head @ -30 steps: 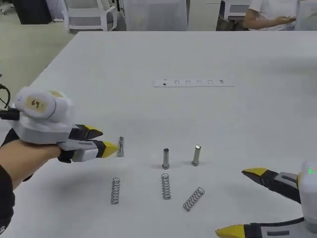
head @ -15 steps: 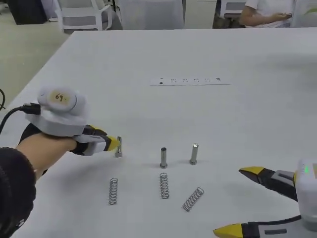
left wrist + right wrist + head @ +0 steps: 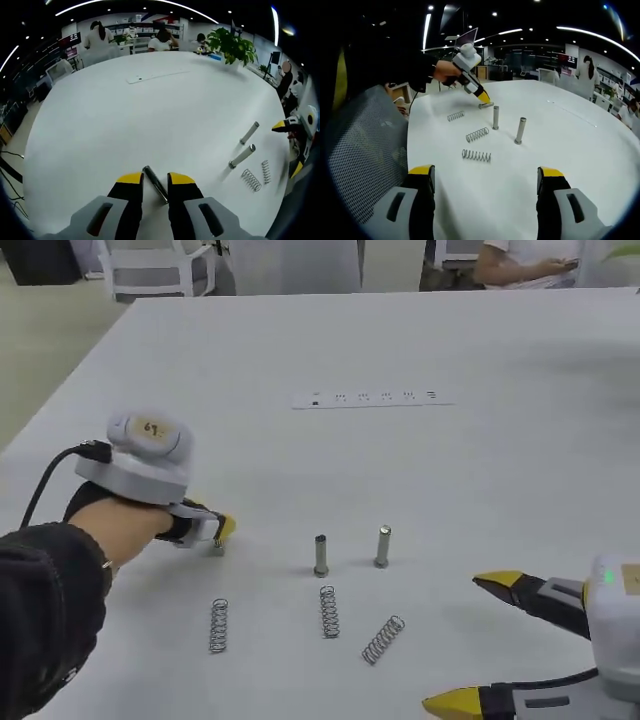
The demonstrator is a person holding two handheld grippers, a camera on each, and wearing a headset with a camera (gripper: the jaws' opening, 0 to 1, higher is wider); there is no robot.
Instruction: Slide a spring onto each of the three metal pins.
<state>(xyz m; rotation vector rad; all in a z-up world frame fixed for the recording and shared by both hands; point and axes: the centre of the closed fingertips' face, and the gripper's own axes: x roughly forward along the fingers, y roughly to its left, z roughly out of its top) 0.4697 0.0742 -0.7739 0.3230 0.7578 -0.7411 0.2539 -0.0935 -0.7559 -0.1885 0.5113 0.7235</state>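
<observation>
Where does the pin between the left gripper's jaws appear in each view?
Head view: the pin is left of centre, at the left gripper tip.
Left gripper view: bottom centre, between the jaws.
Right gripper view: upper centre.
Shared landmark: the two upright pins.

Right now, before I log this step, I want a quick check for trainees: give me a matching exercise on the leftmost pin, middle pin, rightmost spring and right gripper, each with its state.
Things:
1. leftmost pin
2. middle pin
3. rightmost spring
4. right gripper

States:
A. jaws wide apart
B. lying slantwise on the table
C. between the jaws of the left gripper
D. upright, no spring on it

Pairs: 1-C; 2-D; 3-B; 4-A
</observation>
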